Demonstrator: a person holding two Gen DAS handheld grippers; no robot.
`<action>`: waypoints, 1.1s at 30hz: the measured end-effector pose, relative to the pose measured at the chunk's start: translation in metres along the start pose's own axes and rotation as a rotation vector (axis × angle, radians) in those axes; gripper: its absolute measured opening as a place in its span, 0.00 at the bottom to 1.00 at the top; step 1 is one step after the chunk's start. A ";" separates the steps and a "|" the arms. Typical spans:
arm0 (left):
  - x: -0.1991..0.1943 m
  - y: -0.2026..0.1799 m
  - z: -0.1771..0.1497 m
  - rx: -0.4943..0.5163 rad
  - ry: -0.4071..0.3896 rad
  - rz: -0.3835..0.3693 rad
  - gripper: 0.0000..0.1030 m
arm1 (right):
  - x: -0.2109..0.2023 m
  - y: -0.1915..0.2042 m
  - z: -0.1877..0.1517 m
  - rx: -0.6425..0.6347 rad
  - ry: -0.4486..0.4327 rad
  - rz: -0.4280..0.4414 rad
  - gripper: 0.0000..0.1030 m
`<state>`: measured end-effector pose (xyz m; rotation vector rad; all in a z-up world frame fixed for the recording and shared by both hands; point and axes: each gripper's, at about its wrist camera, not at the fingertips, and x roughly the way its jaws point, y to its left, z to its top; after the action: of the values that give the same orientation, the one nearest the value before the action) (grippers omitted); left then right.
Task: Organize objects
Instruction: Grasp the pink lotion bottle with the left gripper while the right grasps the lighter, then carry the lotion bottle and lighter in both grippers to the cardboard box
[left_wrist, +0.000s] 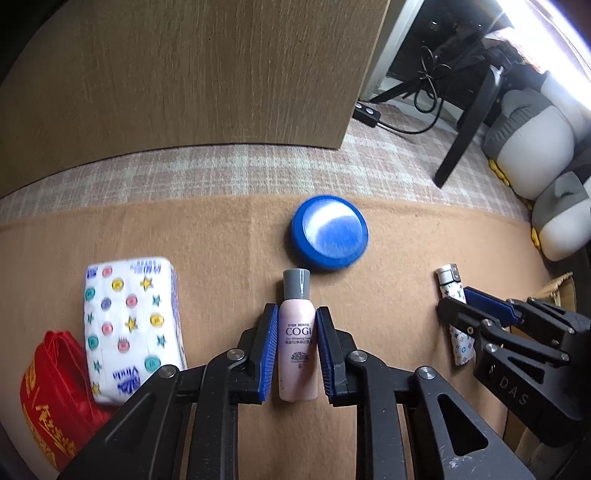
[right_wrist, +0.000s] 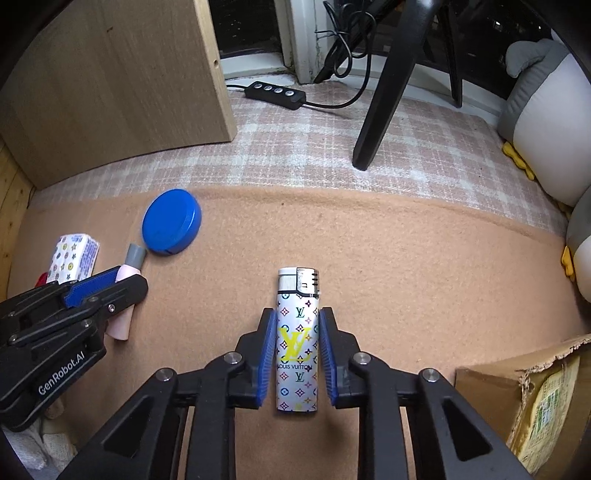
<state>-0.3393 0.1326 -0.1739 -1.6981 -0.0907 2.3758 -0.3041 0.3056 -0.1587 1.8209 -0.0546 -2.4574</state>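
Note:
A pink lotion bottle (left_wrist: 297, 343) with a grey cap lies on the tan felt mat (left_wrist: 221, 251), between the blue pads of my left gripper (left_wrist: 296, 317), which is shut on it. A white patterned lighter (right_wrist: 297, 343) lies between the pads of my right gripper (right_wrist: 297, 317), which is shut on it. A round blue tin (left_wrist: 329, 233) sits just beyond the bottle's cap. A tissue pack (left_wrist: 131, 325) with stars and dots lies to the left. In the right wrist view the left gripper (right_wrist: 107, 284), bottle (right_wrist: 123, 295), tin (right_wrist: 171, 222) and tissue pack (right_wrist: 74, 258) appear at left.
A red bag (left_wrist: 55, 398) lies at the far left. A wooden cabinet panel (left_wrist: 184, 74) stands beyond the mat. A black chair leg (right_wrist: 384, 85), power strip (right_wrist: 277, 92), plush penguin (right_wrist: 546, 122) and torn cardboard box (right_wrist: 524, 398) are to the right.

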 end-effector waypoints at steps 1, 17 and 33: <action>-0.001 0.000 -0.003 0.002 -0.002 -0.004 0.21 | -0.001 0.000 -0.002 -0.004 -0.001 0.001 0.21; -0.031 -0.003 -0.066 -0.059 -0.016 -0.132 0.21 | -0.021 -0.014 -0.053 0.066 -0.027 0.121 0.20; -0.101 -0.054 -0.110 0.007 -0.108 -0.234 0.21 | -0.101 -0.034 -0.101 0.116 -0.157 0.237 0.20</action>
<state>-0.1973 0.1553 -0.1073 -1.4659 -0.2823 2.2873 -0.1799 0.3507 -0.0948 1.5537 -0.4063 -2.4652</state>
